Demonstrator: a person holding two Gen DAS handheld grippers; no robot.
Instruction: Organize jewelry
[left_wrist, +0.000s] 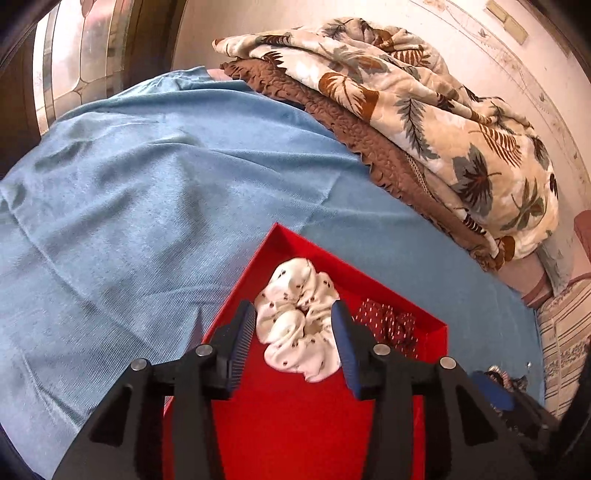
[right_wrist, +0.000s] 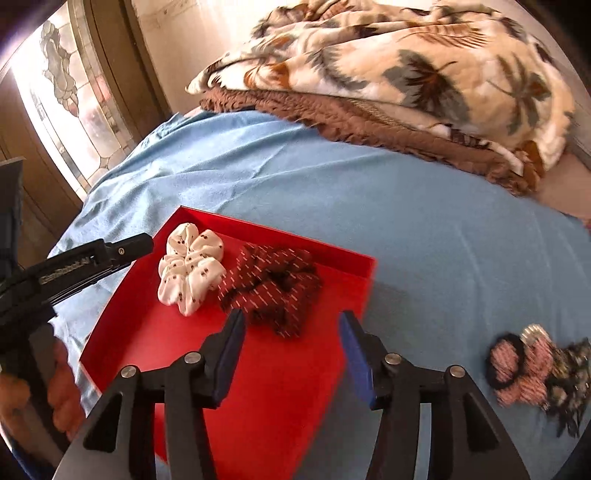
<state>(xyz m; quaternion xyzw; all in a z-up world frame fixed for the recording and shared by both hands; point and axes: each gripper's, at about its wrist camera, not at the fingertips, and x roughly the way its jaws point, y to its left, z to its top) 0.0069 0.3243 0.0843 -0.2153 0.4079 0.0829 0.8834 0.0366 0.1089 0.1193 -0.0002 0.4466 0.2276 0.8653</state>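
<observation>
A white scrunchie (left_wrist: 301, 319) with small dark dots is lying inside the red tray (right_wrist: 280, 387), near its far left corner. Your left gripper (left_wrist: 293, 345) is hovering over it with its jaws apart, one pad on either side of the fabric; from the right wrist view the gripper looks to be above the scrunchie, not clamped on it. Just beside it, touching or nearly so, a dark red scrunchie (right_wrist: 271, 286) with pale dashes is also resting in the tray. Your right gripper (right_wrist: 291, 354) is sitting over the tray's near right part, jaws wide apart and holding nothing.

The tray is lying on a blue sheet (right_wrist: 424, 229) spread over the bed. To the right of the tray, well apart from it, a small heap of hair ties (right_wrist: 535, 373), pink-striped and dark patterned, is waiting on the sheet; the view is blurred, so their number is unclear. Folded blankets (right_wrist: 406, 74) are piled at the far side.

Two pieces appear sorted; the heap is still left to move.
</observation>
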